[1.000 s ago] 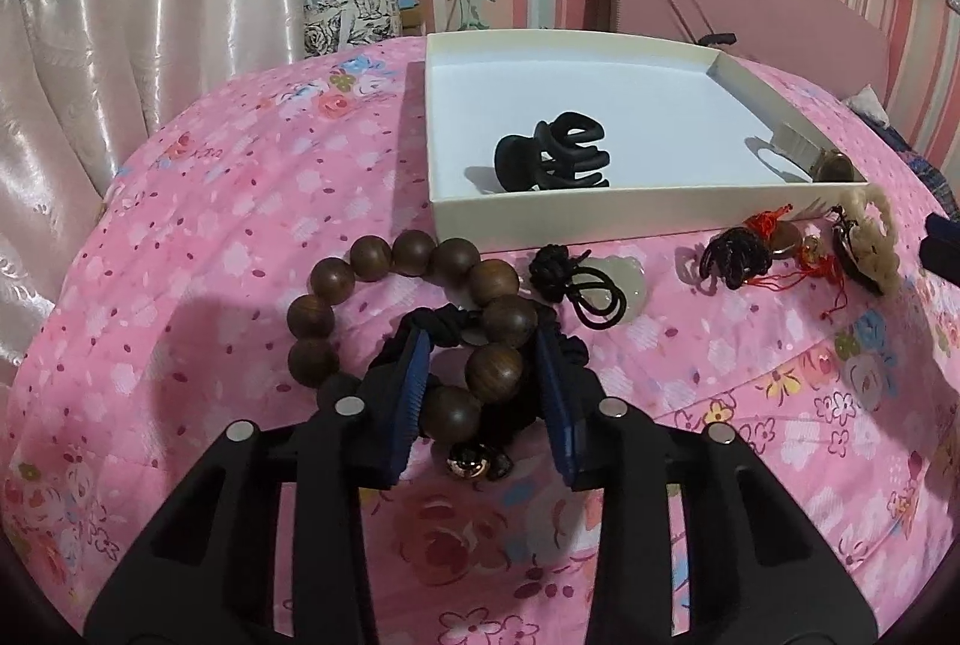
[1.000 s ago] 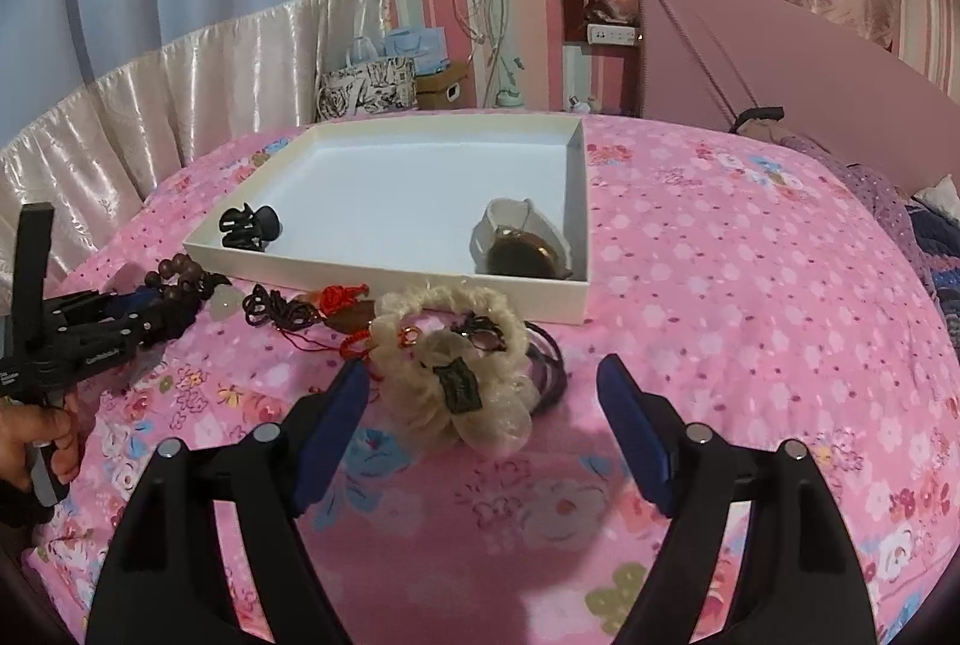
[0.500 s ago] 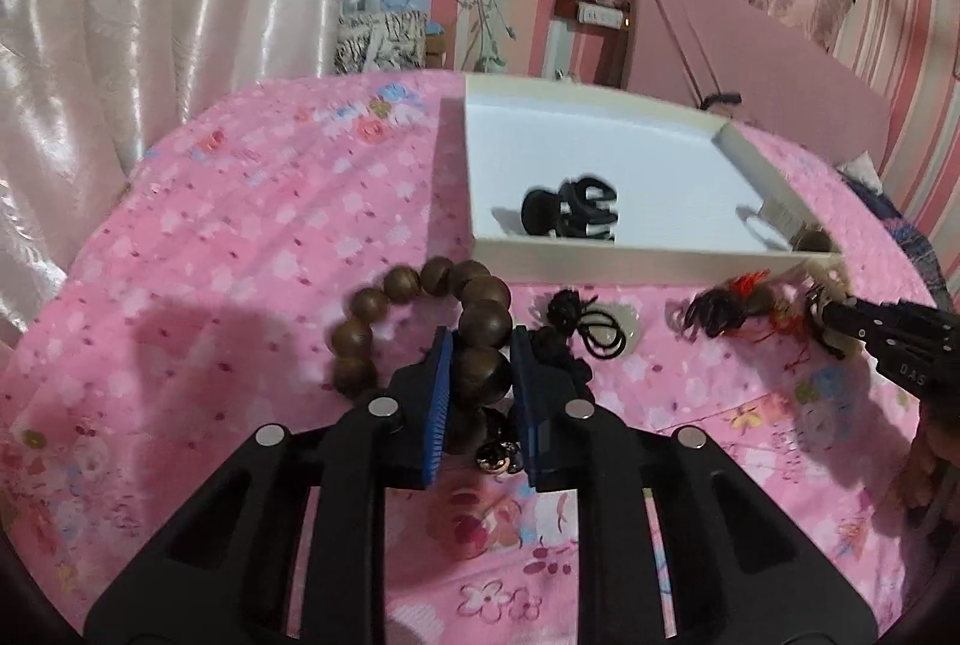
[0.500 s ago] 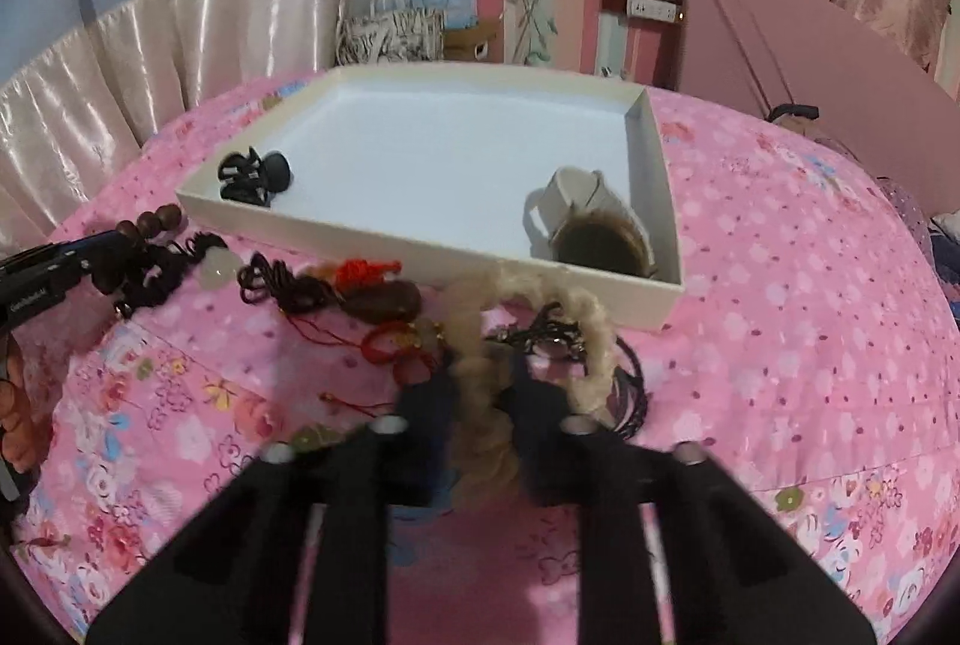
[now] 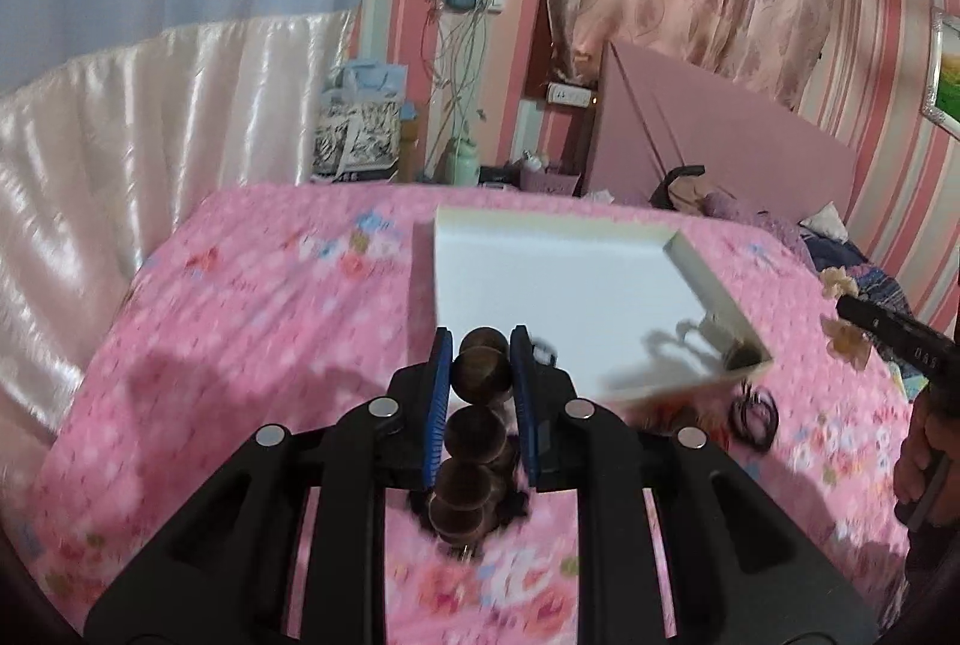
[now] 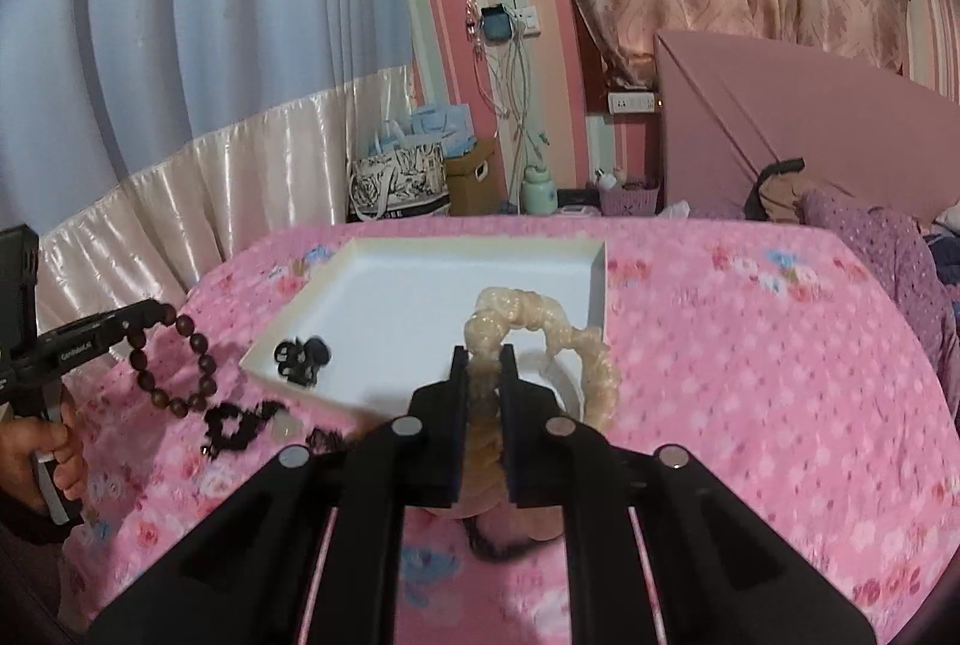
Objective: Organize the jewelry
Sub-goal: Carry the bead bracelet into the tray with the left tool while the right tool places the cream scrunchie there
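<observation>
Left wrist view: the left gripper (image 5: 478, 363) is squeezed tight on a wooden bead bracelet (image 5: 474, 429). The big brown beads sit in a row between its blue pads (image 5: 440, 393).

Right wrist view: the right gripper (image 6: 483, 375) is pinched on a cream scrunchie (image 6: 543, 333). The puffy ring sticks up past the tips and hangs over the near edge of the white tray (image 6: 420, 297).

Where the bracelet is: up in the air above the pink flowery bed (image 5: 240, 321), just beside the tray's near left corner. In the right wrist view it hangs down in a loop (image 6: 180, 369) from the left gripper's tip.

What is in the tray: a black claw clip (image 6: 302, 359) lies near the front left corner. Something pale sits near the front right, mostly hidden behind the right gripper.

What is on the bed: a black tassel (image 6: 240, 420) dangles at the low end of the bracelet and seems to touch the cover. Black hair ties (image 5: 753, 415) lie just beside the tray's front edge.

How the bracelet handles: the beads look hard, round and smooth, so they could roll or slip. The string lets the loop swing. Holding across one fat bead looks like a good spot.

How the scrunchie handles: it looks soft, light and squashy. It should not break, and a pinch anywhere on the ring should hold.

Step now: I think both things are being carried to the tray.
</observation>
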Demonstrator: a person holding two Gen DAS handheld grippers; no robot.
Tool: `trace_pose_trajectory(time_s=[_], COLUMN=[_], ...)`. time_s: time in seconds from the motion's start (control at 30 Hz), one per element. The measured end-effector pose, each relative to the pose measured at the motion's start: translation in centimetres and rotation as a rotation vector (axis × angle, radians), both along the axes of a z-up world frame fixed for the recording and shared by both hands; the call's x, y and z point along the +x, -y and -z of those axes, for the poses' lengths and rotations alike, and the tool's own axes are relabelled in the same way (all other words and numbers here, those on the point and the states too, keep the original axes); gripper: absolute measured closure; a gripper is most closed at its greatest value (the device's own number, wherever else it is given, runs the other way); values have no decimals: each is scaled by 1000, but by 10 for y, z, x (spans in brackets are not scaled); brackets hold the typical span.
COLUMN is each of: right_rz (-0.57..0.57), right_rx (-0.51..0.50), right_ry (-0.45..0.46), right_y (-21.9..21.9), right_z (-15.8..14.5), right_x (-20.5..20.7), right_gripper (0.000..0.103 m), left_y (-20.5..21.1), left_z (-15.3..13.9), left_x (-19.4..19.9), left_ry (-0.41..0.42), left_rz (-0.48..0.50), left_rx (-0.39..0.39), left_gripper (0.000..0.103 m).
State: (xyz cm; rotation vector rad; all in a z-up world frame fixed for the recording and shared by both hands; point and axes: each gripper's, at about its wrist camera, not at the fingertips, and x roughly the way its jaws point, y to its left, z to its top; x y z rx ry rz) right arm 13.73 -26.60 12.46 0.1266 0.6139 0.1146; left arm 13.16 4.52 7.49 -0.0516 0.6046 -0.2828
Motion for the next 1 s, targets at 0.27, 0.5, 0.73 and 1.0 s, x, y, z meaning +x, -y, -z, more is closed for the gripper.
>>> trace_pose_trajectory(time_s=[0.27, 0.5, 0.73, 1.0], right_rz=[-34, -65, -45, -12], right_rx=[31, 64, -63, -188], right_ry=[-20, -150, -279, -294], right_y=[-24, -41, -43, -32], right_z=[18, 68, 112, 114], right_x=[58, 100, 108, 104], right_gripper=[94, 94, 94, 97], left_y=[32, 52, 49, 52], left_z=[-2, 41, 89, 92], left_x=[74, 131, 138, 126], left_ry=[-16, -110, -186, -210], left_rz=[49, 39, -43, -21], left_rx=[-84, -102, 35, 113], left_gripper=[85, 85, 85, 85])
